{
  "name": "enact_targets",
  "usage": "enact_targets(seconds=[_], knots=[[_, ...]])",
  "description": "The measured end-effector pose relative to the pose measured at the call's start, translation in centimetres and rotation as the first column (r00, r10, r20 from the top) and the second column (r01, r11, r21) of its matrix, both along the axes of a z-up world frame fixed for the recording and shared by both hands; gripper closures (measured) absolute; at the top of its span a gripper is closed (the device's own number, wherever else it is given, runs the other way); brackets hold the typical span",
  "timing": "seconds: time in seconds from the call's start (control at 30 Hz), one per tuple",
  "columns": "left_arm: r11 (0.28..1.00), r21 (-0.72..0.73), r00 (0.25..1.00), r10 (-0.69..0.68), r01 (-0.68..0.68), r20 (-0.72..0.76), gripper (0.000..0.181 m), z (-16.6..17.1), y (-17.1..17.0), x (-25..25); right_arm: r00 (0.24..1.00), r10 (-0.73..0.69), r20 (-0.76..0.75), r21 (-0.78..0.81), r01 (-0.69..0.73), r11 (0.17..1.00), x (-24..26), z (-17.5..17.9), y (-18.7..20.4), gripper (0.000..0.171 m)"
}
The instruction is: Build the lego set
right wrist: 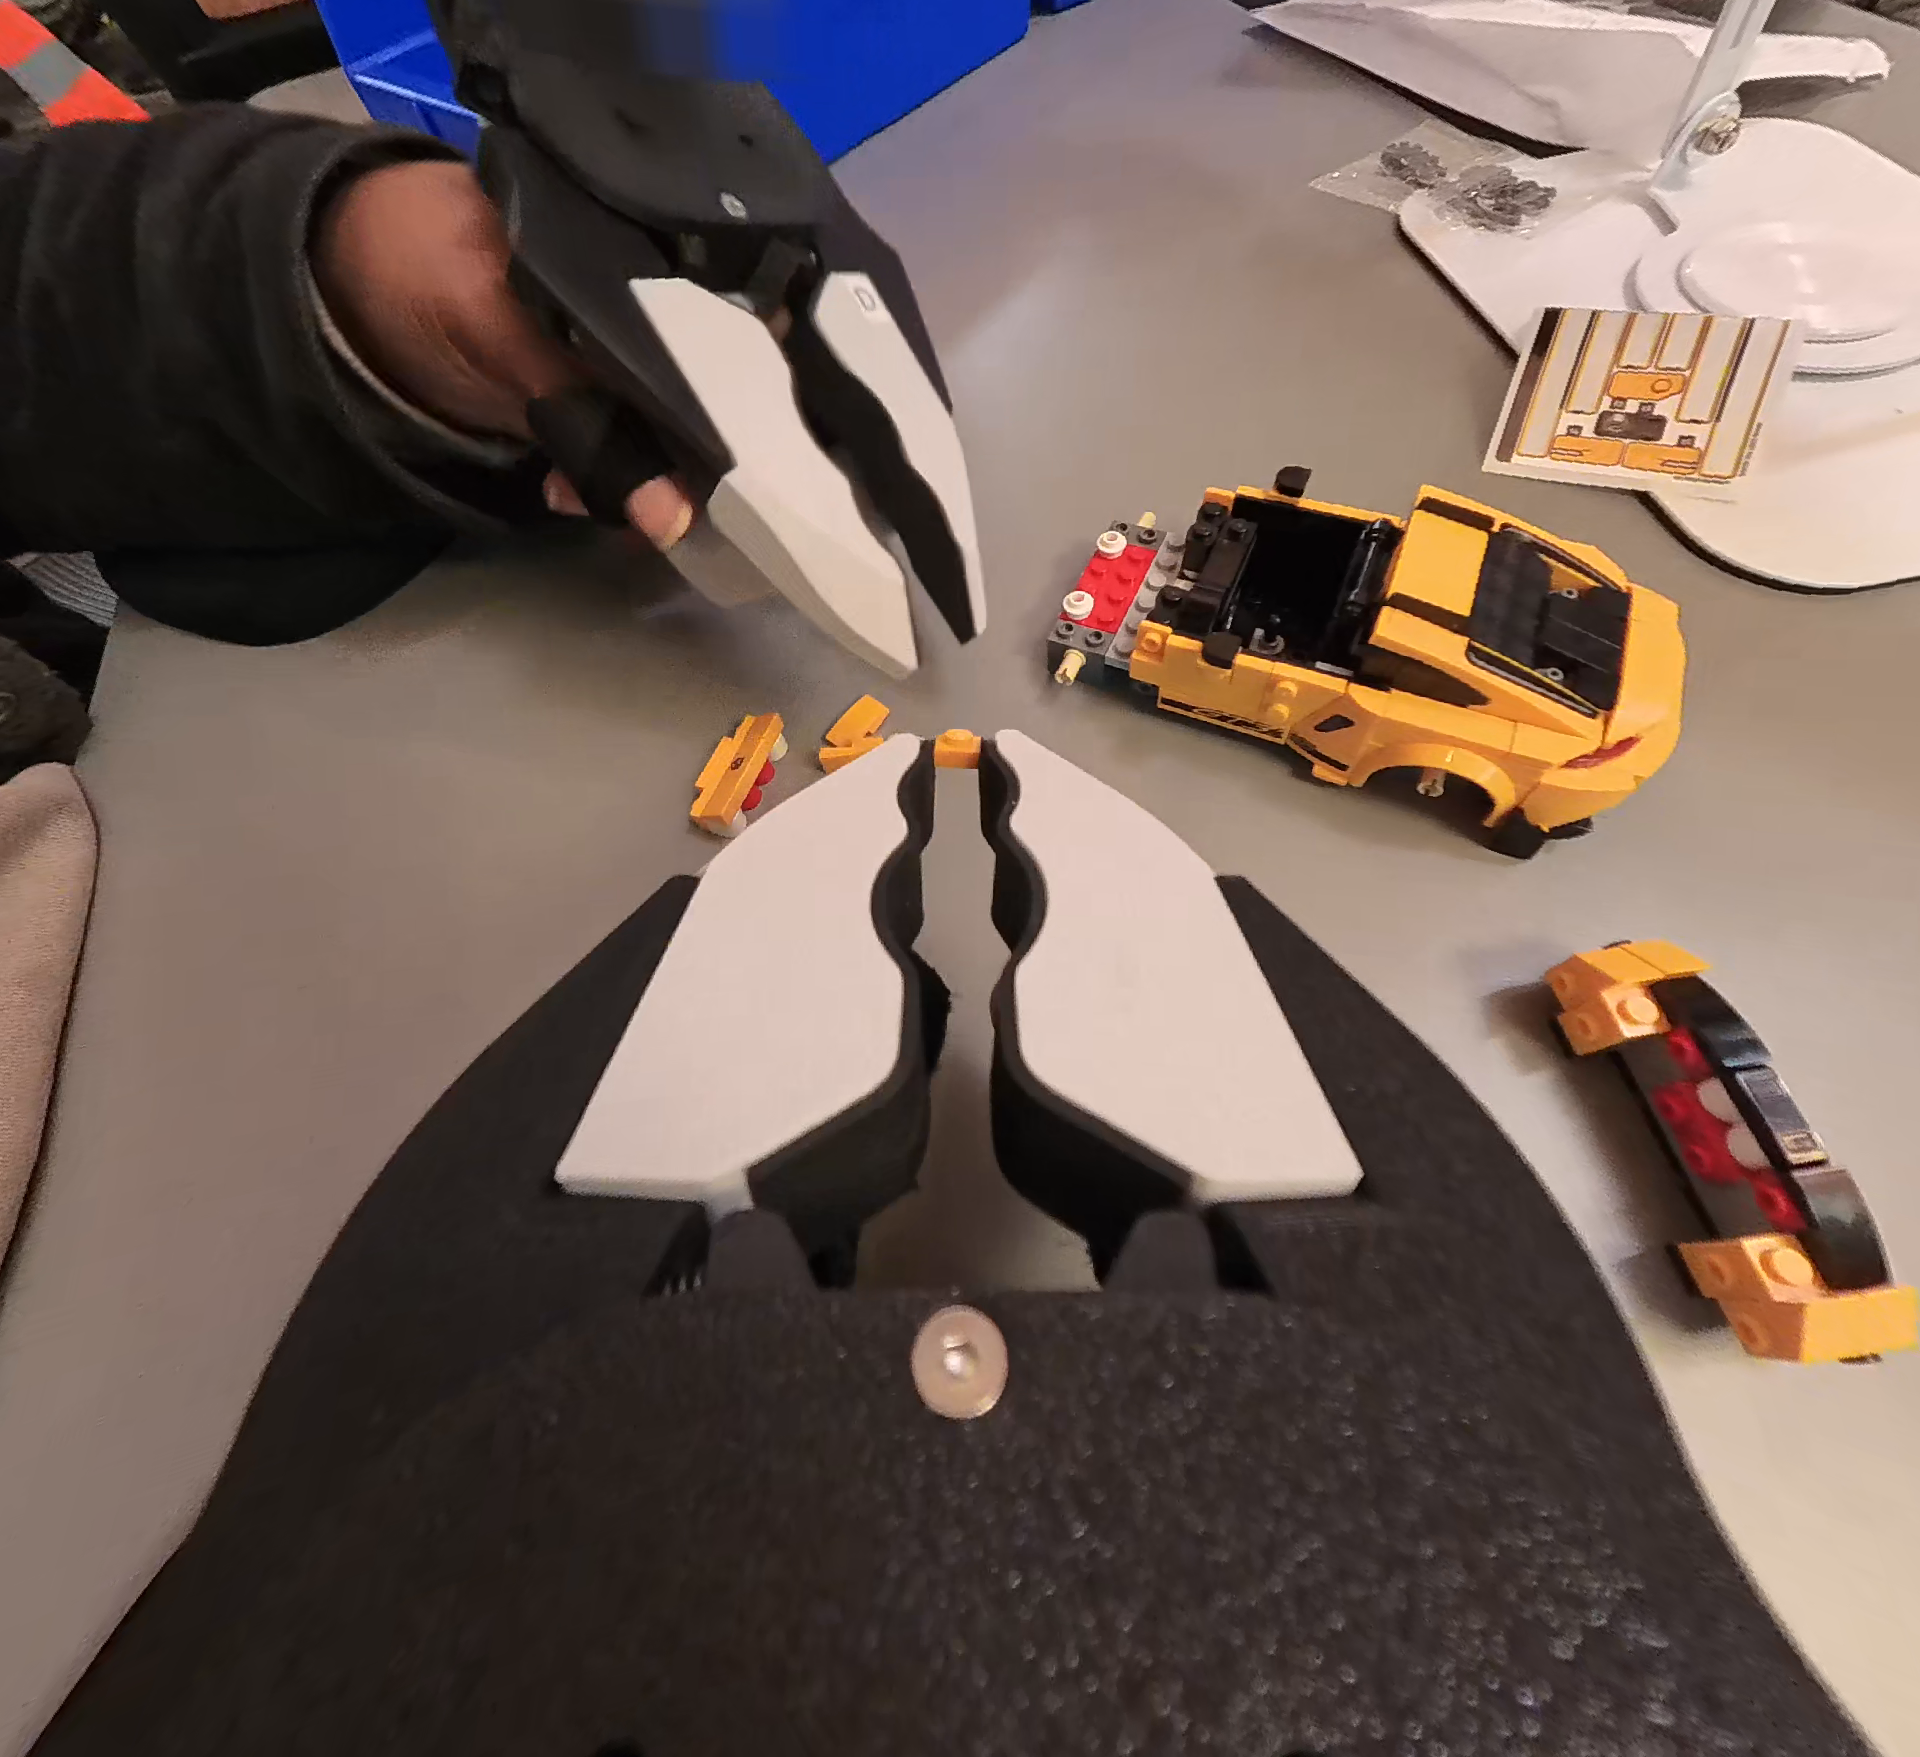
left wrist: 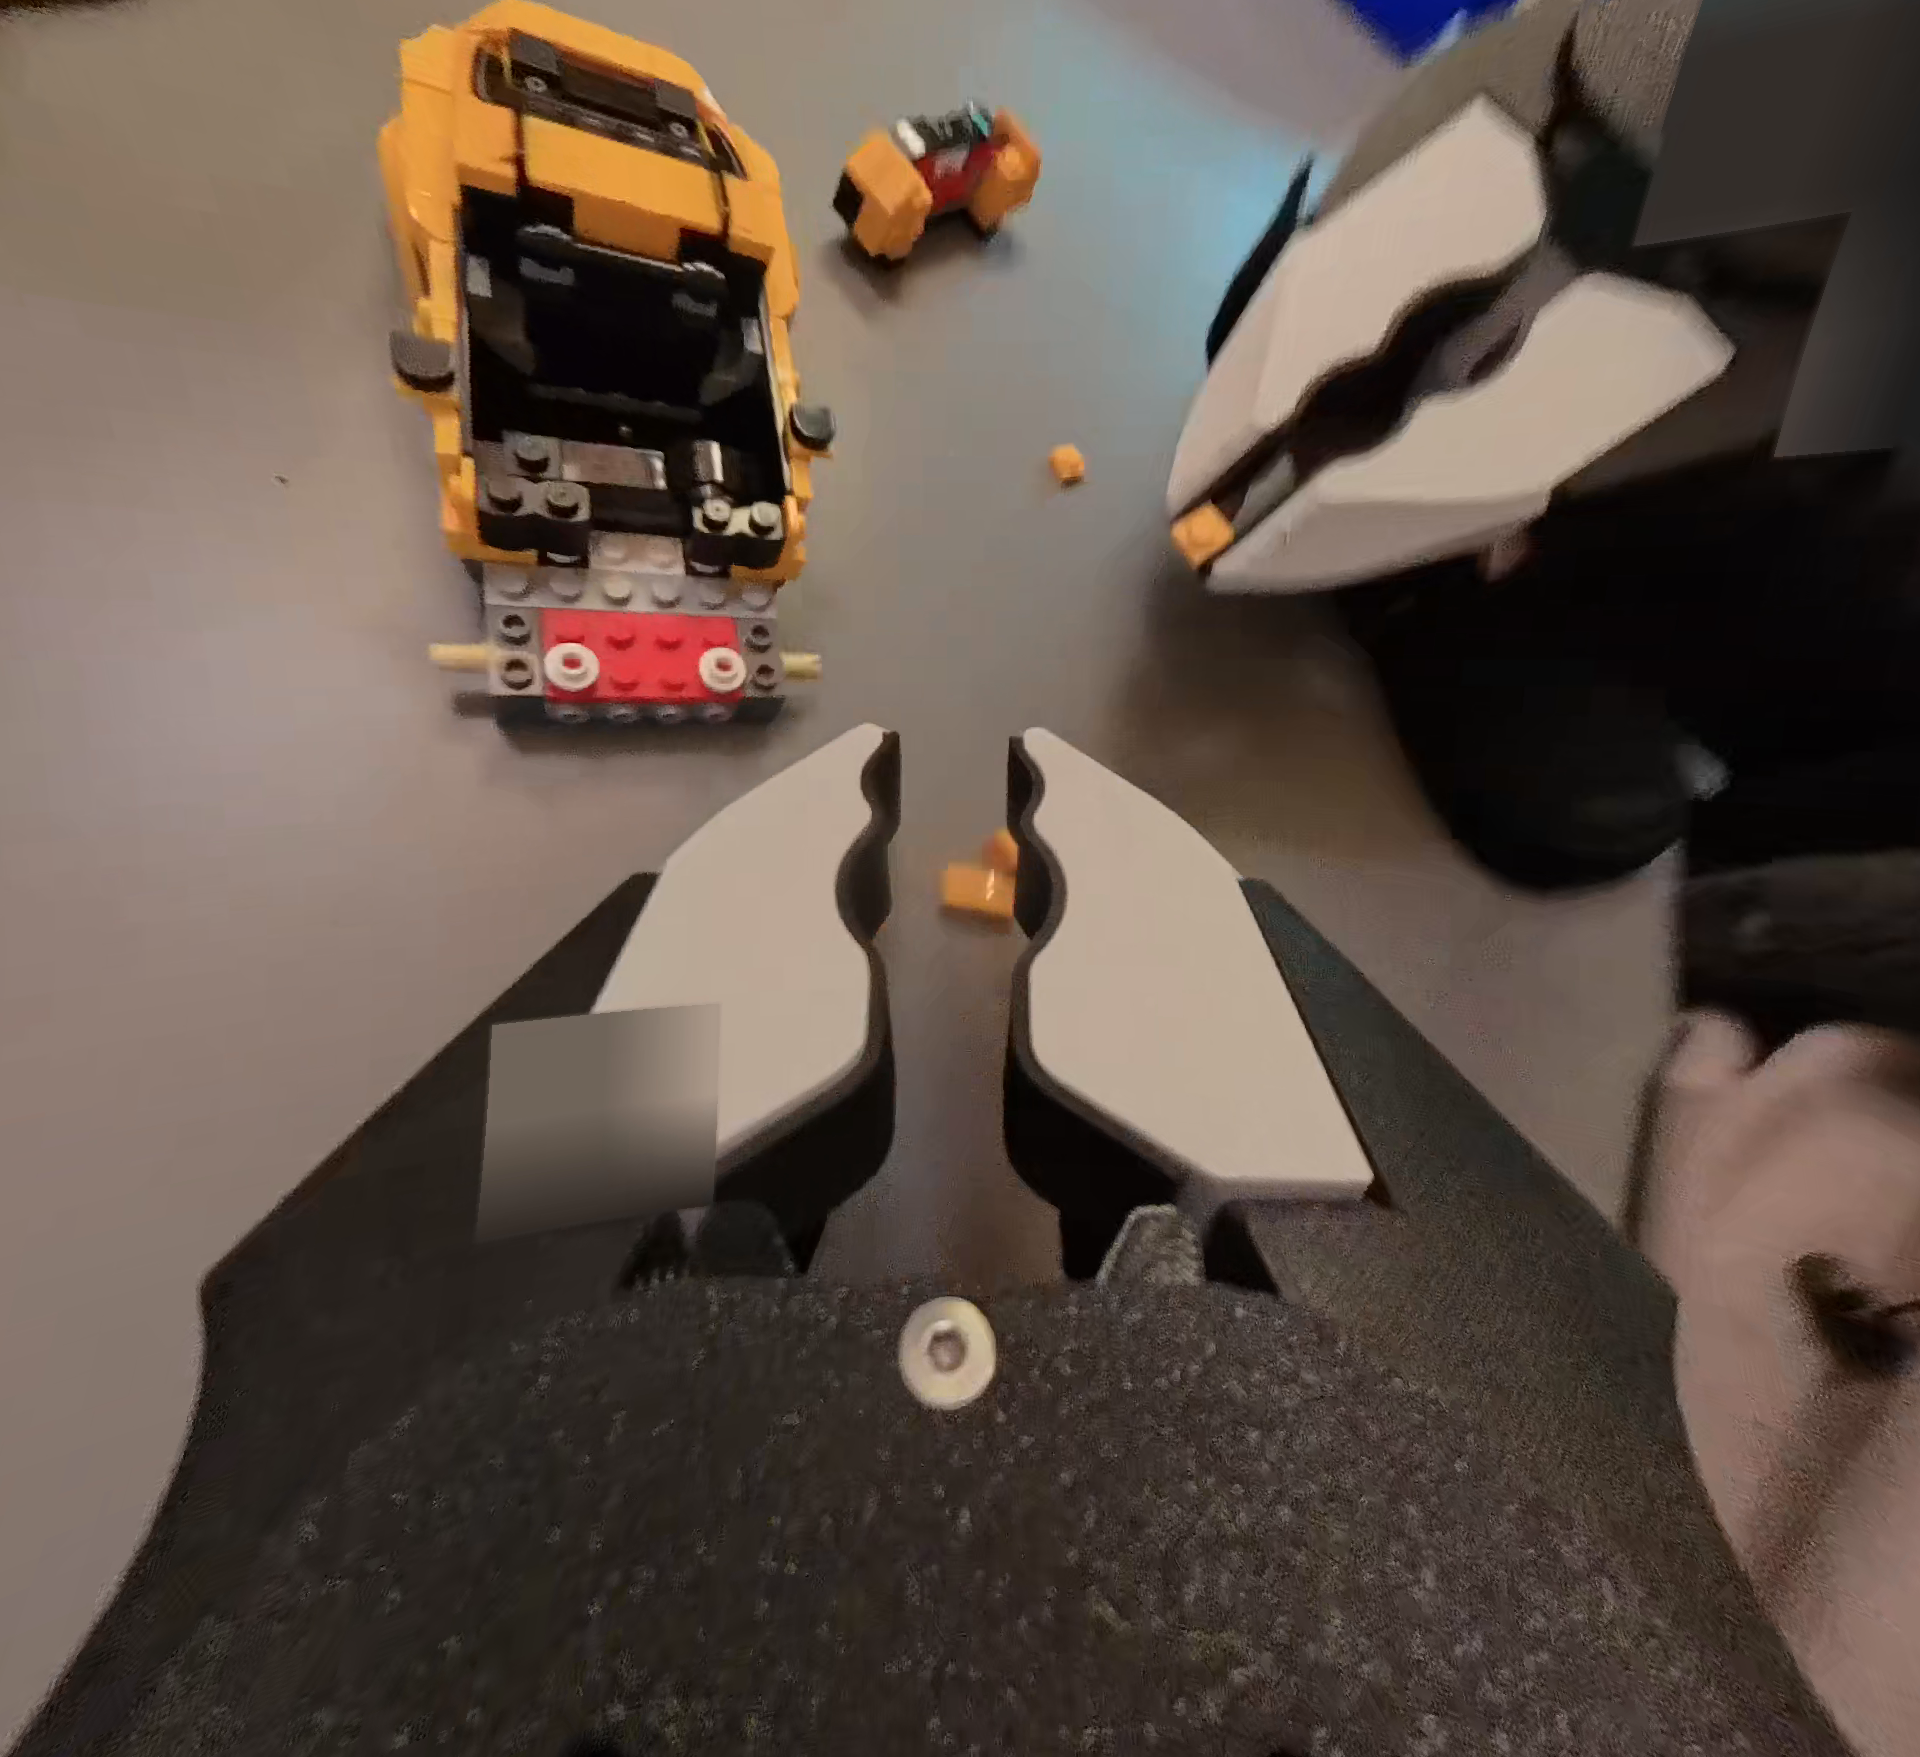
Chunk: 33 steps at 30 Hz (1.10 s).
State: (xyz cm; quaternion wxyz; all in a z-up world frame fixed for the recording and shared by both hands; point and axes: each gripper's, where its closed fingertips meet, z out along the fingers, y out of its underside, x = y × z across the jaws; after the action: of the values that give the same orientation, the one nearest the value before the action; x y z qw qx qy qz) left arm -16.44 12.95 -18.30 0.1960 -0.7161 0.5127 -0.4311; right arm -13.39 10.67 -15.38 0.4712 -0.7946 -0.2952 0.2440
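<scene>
Two grippers, right gripper [right wrist: 957, 743] pinching a small studded orange brick [right wrist: 956, 748], left gripper [left wrist: 954, 751] spread empty, blocky yellow car [right wrist: 1382, 658] on smooth grey table [right wrist: 1143, 305].

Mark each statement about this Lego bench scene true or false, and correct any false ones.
1. The right gripper pinches a small orange piece at its fingertips. True.
2. The left gripper holds a red brick. False: it is open and empty.
3. The car has its wheels fitted. False: bare axle pins show at its red and grey end.
4. A sticker sheet lies beyond the car, by the white lamp base. True.
5. The orange, black and red sub-assembly is attached to the car. False: it lies apart on the table.
</scene>
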Motion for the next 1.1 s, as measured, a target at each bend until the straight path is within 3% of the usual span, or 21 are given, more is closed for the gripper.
enact_targets(seconds=[0.07,0.2,0.57,0.87,1.1], knots=[[0.991,0.123,0.997,-0.050,0.057,-0.063,0.164,-0.2,-0.1,-0.6,1.000,0.005,0.005,-0.003,-0.005,1.000,-0.1,-0.1,0.0,0.163],[0.961,0.231,0.984,-0.121,0.150,-0.133,0.169,-0.1,-0.8,-0.8,1.000,0.009,0.013,-0.004,-0.009,1.000,-0.1,-0.2,-0.1,0.163],[0.943,0.252,0.959,-0.160,0.219,-0.235,0.174,-1.8,-1.5,-0.7,0.999,0.020,0.033,0.007,-0.020,1.000,-0.3,-0.2,-0.2,0.163],[0.955,0.218,0.971,-0.166,0.201,-0.171,0.172,-0.9,-1.8,-0.3,0.999,0.022,0.029,0.002,-0.022,1.000,-0.3,-0.2,-0.2,0.163],[0.939,0.261,0.960,-0.163,0.222,-0.229,0.173,-2.0,-1.5,-0.7,0.999,0.024,0.028,0.003,-0.024,1.000,-0.3,-0.2,-0.3,0.163]])
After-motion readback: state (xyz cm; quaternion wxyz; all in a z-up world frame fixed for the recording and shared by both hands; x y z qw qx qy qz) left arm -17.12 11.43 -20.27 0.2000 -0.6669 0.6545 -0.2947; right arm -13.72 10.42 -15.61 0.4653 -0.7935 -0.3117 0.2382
